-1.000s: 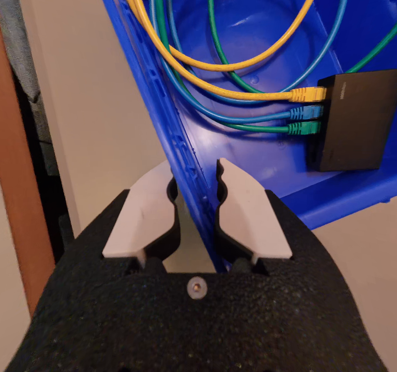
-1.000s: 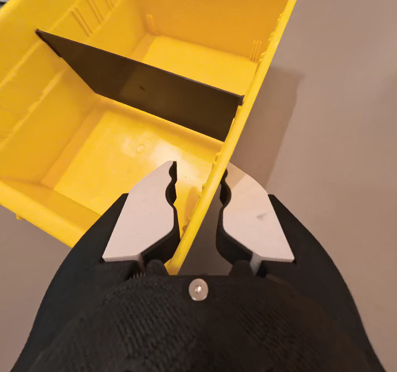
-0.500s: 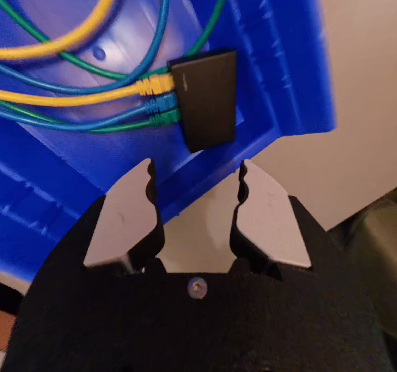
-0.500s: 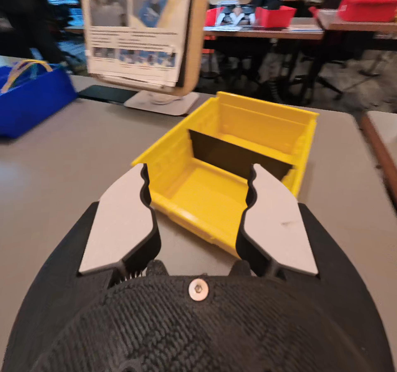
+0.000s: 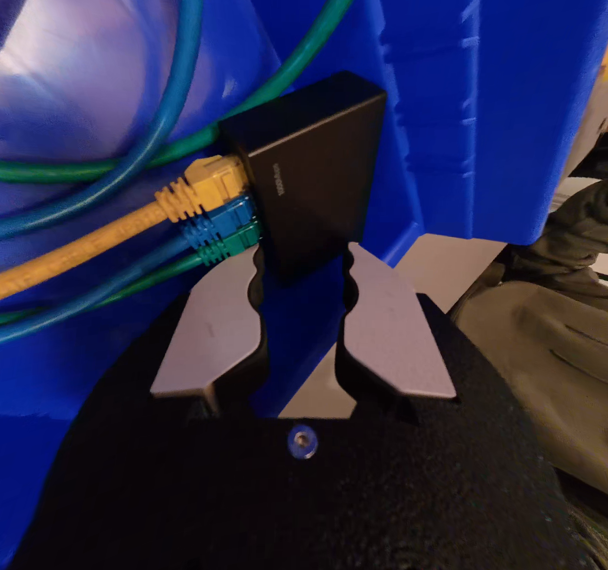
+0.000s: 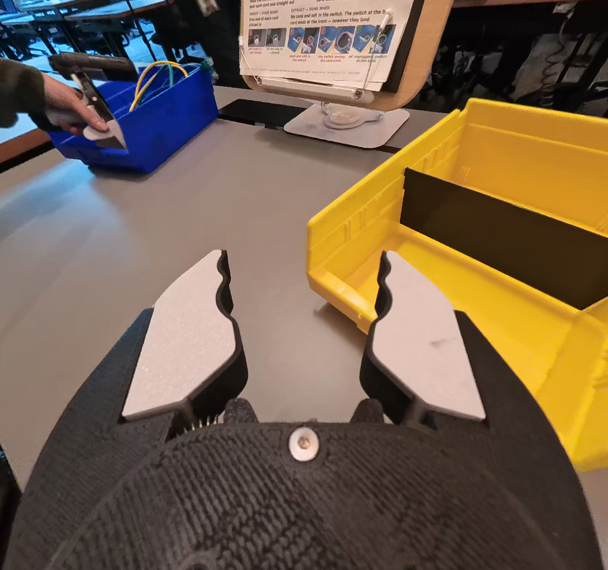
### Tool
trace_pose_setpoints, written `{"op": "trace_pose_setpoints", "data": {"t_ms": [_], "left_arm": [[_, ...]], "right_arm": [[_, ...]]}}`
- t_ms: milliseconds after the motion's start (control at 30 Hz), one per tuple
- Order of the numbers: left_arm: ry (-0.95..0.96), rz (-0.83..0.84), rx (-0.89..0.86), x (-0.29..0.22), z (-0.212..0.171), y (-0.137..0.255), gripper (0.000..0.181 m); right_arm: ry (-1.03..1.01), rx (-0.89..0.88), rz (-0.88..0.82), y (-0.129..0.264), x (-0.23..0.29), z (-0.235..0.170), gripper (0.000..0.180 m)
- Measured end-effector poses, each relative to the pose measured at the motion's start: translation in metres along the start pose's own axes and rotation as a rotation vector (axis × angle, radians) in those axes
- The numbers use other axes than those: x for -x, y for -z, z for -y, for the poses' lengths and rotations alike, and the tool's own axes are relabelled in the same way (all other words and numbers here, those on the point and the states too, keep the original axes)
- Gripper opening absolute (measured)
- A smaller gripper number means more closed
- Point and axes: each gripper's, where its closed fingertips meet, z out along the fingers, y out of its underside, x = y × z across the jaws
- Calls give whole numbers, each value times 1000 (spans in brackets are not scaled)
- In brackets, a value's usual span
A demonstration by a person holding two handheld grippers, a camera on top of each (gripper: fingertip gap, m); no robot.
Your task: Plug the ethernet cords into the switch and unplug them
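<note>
The black switch (image 5: 312,172) lies in the blue bin (image 5: 427,93). Yellow (image 5: 210,189), blue (image 5: 223,222) and green (image 5: 233,245) plugs sit side by side in its left face, and their cords loop away to the left. My left gripper (image 5: 304,251) is open, with the switch's near corner between its fingertips; I cannot tell if they touch it. My right gripper (image 6: 302,254) is open and empty above the grey table (image 6: 197,225). In the right wrist view the blue bin (image 6: 164,126) stands far left with cords (image 6: 158,74) arching out of it.
A yellow bin (image 6: 362,225) with a black divider (image 6: 493,225) stands just right of my right gripper. A board with instruction sheets (image 6: 329,27) stands on a stand at the table's back. A hand (image 6: 65,106) holds the left gripper at the blue bin. A person's clothing (image 5: 526,324) is at the right.
My left gripper has moved in close to the switch and its jaws have narrowed somewhat. My right gripper has swung left, so the yellow bin now lies to its right.
</note>
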Motion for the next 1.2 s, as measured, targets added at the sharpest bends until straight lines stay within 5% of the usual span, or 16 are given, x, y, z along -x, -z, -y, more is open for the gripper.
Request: {"op": "trace_pose_setpoints", "data": {"t_ms": [367,567,767,933,1200], "left_arm": [[-223,109,-297,-12,17,35,28],[-338,50,-539,-75,15,115,11],[-494,106,-577,-136,-7,145,10],[-513,125,-556,-153,-20,131,9],[-421,112,-486,-113,-56,46,9]], "right_arm": [[28,-13,41,-12,31,7,80],[75,-51,102,-23,73,20,78],[157,-52,209,-49,129,29,76],[153,-71,358,-76,184,39,72],[270,94,429,-108,232,-9,73]]}}
